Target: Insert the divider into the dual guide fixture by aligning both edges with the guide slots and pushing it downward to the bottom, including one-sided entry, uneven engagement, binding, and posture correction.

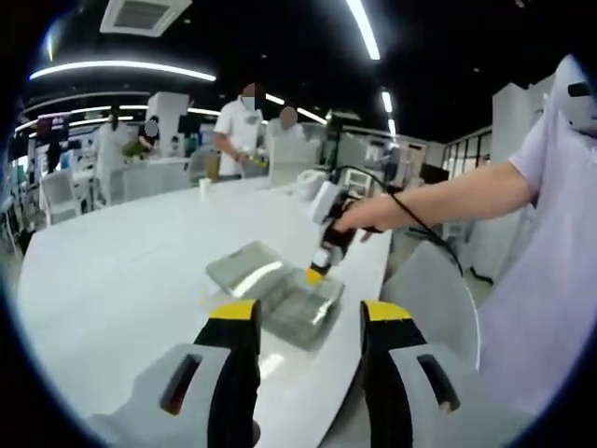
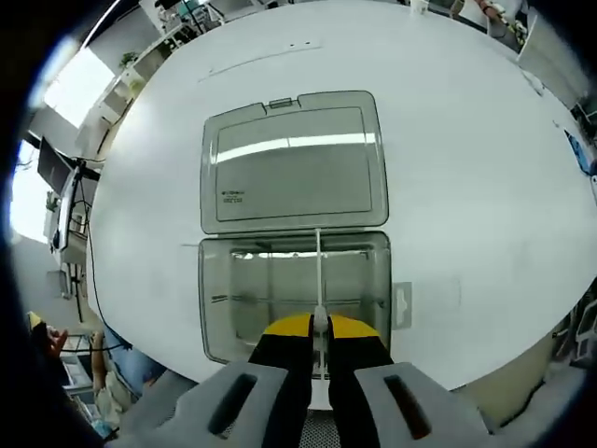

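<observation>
A clear plastic box, the guide fixture (image 2: 252, 289), lies on the white table (image 2: 466, 187) with its lid (image 2: 294, 163) folded flat open behind it. A thin clear divider (image 2: 318, 271) stands edge-on across the middle of the box, reaching the far wall. My right gripper (image 2: 319, 326) is shut on the divider's upper edge, yellow tips pressed together. In the left gripper view the fixture (image 1: 289, 303) sits near the table edge, with the right gripper (image 1: 317, 273) held by a hand above it. My left gripper (image 1: 310, 315) hovers open, short of the box, holding nothing.
The table's curved near edge (image 2: 485, 369) runs just below the box. A person's arm (image 1: 448, 196) reaches in from the right. Several people stand at counters behind the table, by a white cup (image 1: 204, 184). A blue item (image 2: 580, 154) lies at the far right.
</observation>
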